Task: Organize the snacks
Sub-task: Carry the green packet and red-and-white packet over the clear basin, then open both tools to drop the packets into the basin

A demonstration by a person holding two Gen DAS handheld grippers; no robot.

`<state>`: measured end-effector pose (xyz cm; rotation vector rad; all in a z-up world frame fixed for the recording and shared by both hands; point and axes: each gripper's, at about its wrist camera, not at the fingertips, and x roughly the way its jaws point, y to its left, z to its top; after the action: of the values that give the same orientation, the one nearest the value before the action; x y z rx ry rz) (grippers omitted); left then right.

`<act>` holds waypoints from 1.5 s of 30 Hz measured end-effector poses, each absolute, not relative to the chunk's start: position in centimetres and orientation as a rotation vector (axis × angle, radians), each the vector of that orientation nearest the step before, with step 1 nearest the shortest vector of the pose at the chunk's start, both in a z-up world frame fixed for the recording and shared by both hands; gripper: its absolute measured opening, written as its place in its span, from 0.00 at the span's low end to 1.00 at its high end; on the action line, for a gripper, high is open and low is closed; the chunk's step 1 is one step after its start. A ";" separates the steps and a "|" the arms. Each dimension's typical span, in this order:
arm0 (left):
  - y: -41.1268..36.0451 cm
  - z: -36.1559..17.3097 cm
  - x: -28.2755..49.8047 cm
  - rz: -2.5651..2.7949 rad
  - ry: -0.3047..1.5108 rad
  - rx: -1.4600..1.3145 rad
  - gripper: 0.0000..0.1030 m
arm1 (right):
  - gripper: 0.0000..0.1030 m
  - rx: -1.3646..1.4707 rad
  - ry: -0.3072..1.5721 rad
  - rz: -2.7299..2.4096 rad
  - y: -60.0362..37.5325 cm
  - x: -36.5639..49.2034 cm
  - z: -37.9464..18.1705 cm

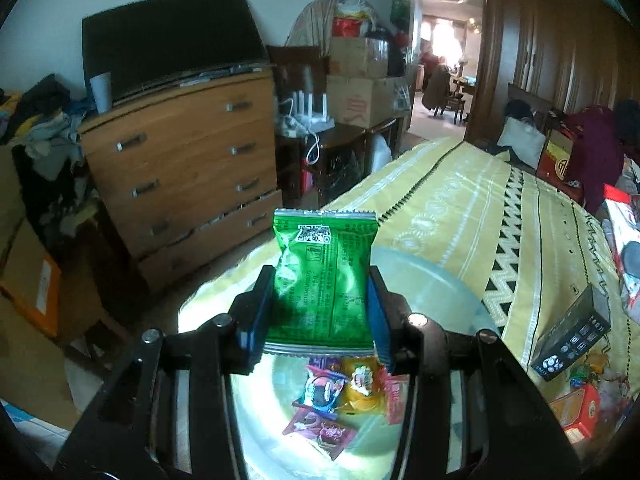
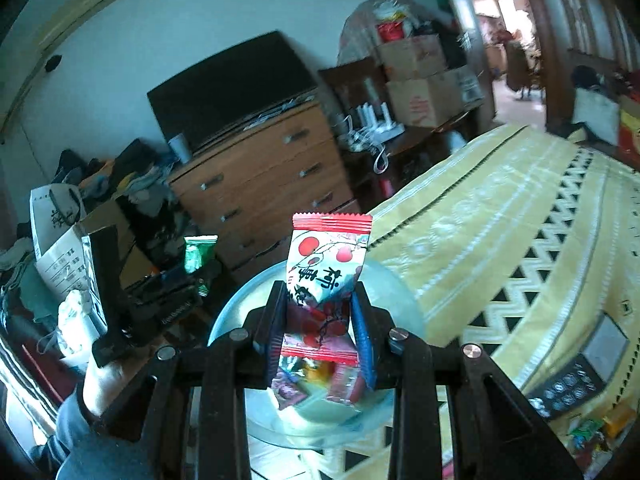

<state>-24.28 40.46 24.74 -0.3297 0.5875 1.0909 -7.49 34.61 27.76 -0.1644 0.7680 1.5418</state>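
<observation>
My left gripper (image 1: pixel 322 280) is shut on a green snack packet (image 1: pixel 324 276) and holds it upright above a clear glass plate (image 1: pixel 440 292) on the bed. Several small snack packets (image 1: pixel 340 396) lie in the plate below it. My right gripper (image 2: pixel 318 304) is shut on a red-and-white snack packet (image 2: pixel 326 268) and holds it above the same plate (image 2: pixel 384 284), with loose snacks (image 2: pixel 320 384) under it. In the right wrist view the left gripper (image 2: pixel 176 284) with its green packet (image 2: pixel 198 252) shows at the left, beside the plate.
The plate rests on a bed with a yellow patterned cover (image 1: pixel 500 208). A black remote control (image 1: pixel 572 332) and more snacks (image 1: pixel 576 412) lie to the right on the bed. A wooden chest of drawers (image 1: pixel 180 168) and cardboard boxes (image 1: pixel 364 96) stand behind.
</observation>
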 end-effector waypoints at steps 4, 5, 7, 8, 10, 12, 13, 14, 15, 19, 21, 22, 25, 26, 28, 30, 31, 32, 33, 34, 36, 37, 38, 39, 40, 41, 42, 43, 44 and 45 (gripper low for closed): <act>40.9 23.7 -24.1 1.080 0.624 -0.333 0.43 | 0.32 -0.215 0.806 1.553 37.1 -8.7 26.2; 41.0 23.5 -24.1 1.076 0.630 -0.334 0.43 | 0.32 -0.225 0.811 1.555 37.5 -9.0 25.8; 41.1 23.4 -24.4 1.069 0.637 -0.341 0.43 | 0.32 -0.250 0.820 1.559 38.3 -9.7 25.0; 41.3 23.2 -24.4 1.065 0.641 -0.343 0.43 | 0.32 -0.256 0.823 1.561 38.6 -10.0 24.7; 41.6 23.0 -24.5 1.062 0.649 -0.347 0.43 | 0.32 -0.264 0.828 1.565 38.8 -10.3 24.3; 41.8 22.8 -24.6 1.059 0.656 -0.352 0.43 | 0.32 -0.271 0.828 1.565 38.9 -10.5 24.3; 42.0 22.8 -24.6 1.059 0.658 -0.354 0.43 | 0.33 -0.270 0.830 1.564 39.0 -10.5 24.2; 42.1 22.7 -24.7 1.059 0.659 -0.357 0.43 | 0.33 -0.270 0.831 1.563 39.0 -10.5 24.2; 42.2 22.7 -24.7 1.058 0.659 -0.358 0.43 | 0.33 -0.272 0.829 1.563 39.0 -10.5 24.2; 42.5 22.6 -24.7 1.059 0.659 -0.360 0.43 | 0.33 -0.272 0.832 1.561 39.0 -10.5 24.1; 42.5 22.6 -24.7 1.060 0.658 -0.361 0.43 | 0.33 -0.276 0.835 1.560 39.3 -10.4 23.8; 42.5 22.6 -24.7 1.060 0.658 -0.359 0.43 | 0.33 -0.277 0.836 1.560 39.3 -10.4 23.7; 42.5 22.6 -24.7 1.060 0.658 -0.361 0.43 | 0.33 -0.279 0.840 1.558 39.4 -10.3 23.5; 42.6 22.6 -24.8 1.061 0.657 -0.362 0.43 | 0.33 -0.278 0.842 1.557 39.5 -10.3 23.5; 42.6 22.5 -24.8 1.062 0.657 -0.362 0.43 | 0.33 -0.279 0.844 1.554 39.5 -10.2 23.3; 42.6 22.4 -24.8 1.063 0.658 -0.363 0.43 | 0.33 -0.276 0.847 1.555 39.5 -10.1 23.1; 42.6 22.4 -24.9 1.064 0.659 -0.363 0.43 | 0.33 -0.276 0.847 1.555 39.5 -10.1 23.1; 42.6 22.4 -24.9 1.064 0.660 -0.363 0.43 | 0.33 -0.277 0.847 1.555 39.5 -10.1 23.1; 42.6 22.4 -24.9 1.065 0.661 -0.363 0.43 | 0.33 -0.277 0.846 1.554 39.5 -10.1 23.1; 42.6 22.3 -24.9 1.067 0.662 -0.363 0.44 | 0.33 -0.277 0.847 1.555 39.5 -10.1 23.1; 42.8 22.1 -24.9 1.069 0.667 -0.365 0.44 | 0.34 -0.277 0.847 1.557 39.5 -10.1 23.0; 42.9 22.1 -24.9 1.070 0.668 -0.365 0.44 | 0.34 -0.278 0.848 1.559 39.5 -10.1 22.9; 42.8 21.9 -24.8 1.070 0.670 -0.365 0.45 | 0.34 -0.279 0.849 1.560 39.6 -10.3 22.8; 42.9 21.9 -24.8 1.070 0.673 -0.365 0.45 | 0.35 -0.279 0.850 1.562 39.6 -10.3 22.7; 42.9 21.8 -24.8 1.069 0.675 -0.366 0.45 | 0.36 -0.281 0.853 1.565 39.7 -10.4 22.5; 43.0 21.7 -24.8 1.068 0.677 -0.366 0.45 | 0.36 -0.283 0.855 1.565 39.8 -10.5 22.4; 43.1 21.6 -24.8 1.068 0.679 -0.368 0.45 | 0.37 -0.284 0.857 1.564 39.9 -10.5 22.3; 43.1 21.5 -24.8 1.067 0.680 -0.369 0.47 | 0.37 -0.281 0.862 1.564 39.9 -10.5 22.1; 43.2 21.4 -24.8 1.072 0.681 -0.367 0.49 | 0.37 -0.279 0.868 1.564 40.0 -10.5 22.1; 43.2 21.4 -24.7 1.077 0.680 -0.364 0.54 | 0.37 -0.279 0.876 1.562 40.1 -10.5 22.0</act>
<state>-24.72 43.18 21.40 -0.3643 0.6804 1.0774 -10.47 40.06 21.98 -0.2789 0.8755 1.5620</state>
